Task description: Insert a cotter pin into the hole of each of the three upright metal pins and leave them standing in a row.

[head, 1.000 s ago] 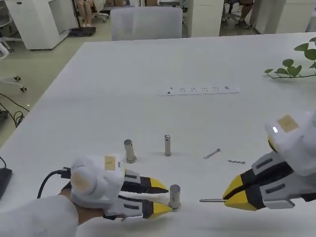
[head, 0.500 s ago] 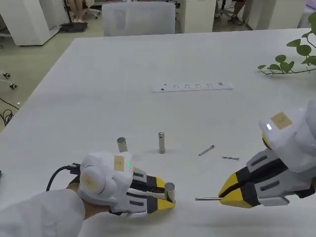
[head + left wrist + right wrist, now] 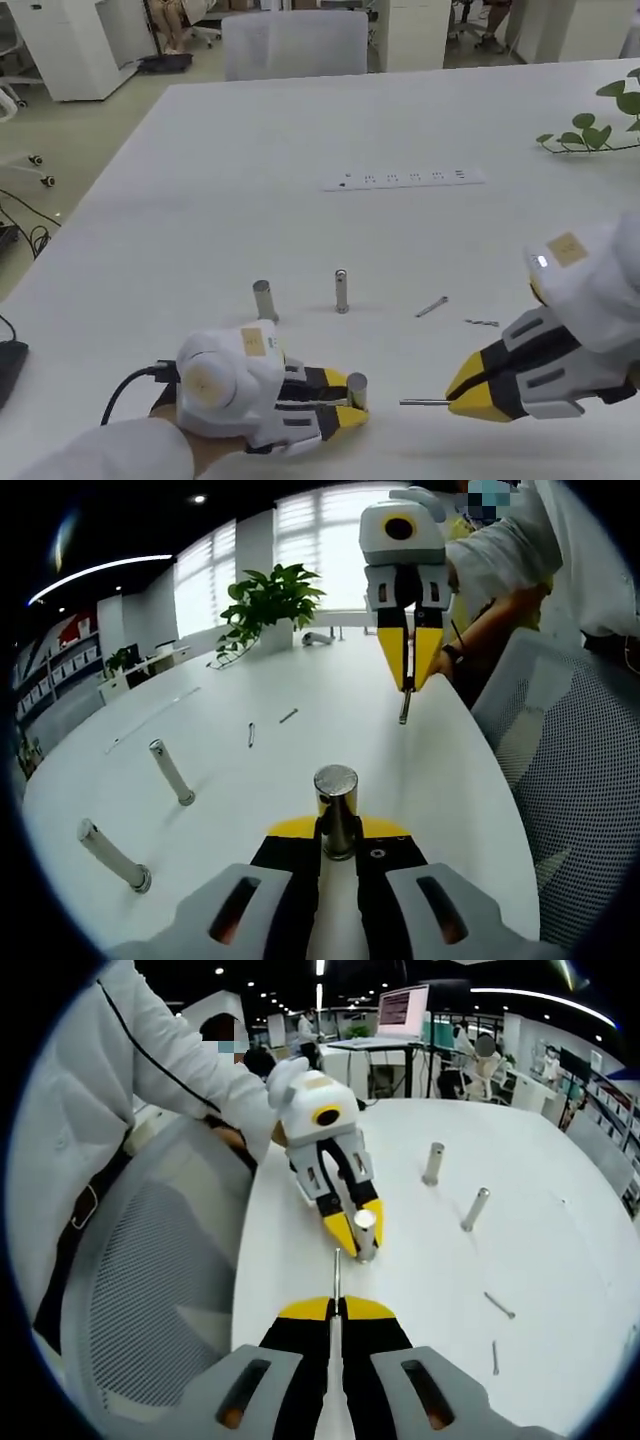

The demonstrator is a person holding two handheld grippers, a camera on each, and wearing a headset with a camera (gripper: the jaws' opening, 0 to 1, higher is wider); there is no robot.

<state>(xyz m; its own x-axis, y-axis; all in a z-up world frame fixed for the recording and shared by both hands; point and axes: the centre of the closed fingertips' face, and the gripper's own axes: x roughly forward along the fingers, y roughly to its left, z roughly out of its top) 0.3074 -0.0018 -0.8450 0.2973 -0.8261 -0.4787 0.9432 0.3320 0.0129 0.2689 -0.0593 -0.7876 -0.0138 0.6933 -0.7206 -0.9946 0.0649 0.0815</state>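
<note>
Alignment: left gripper [image 3: 352, 408], lower centre, clamps grey upright metal pin [image 3: 356, 386]; right gripper [image 3: 455, 402] pinches thin cotter pin [image 3: 420, 403]; hold it level, feed slow.

Left gripper [image 3: 350, 400]: jaws, apart a second ago, now clamped on near metal pin [image 3: 357, 386]. Cotter pin [image 3: 422, 402]: tip closer, at its 3 o'clock.

The left gripper [image 3: 345, 398] and right gripper [image 3: 455, 397] are white rounded shells with tan square stickers and black, yellow-tipped jaws; a black cable [image 3: 128, 386] leaves the left, beside a white sleeve [image 3: 100, 458].
</note>
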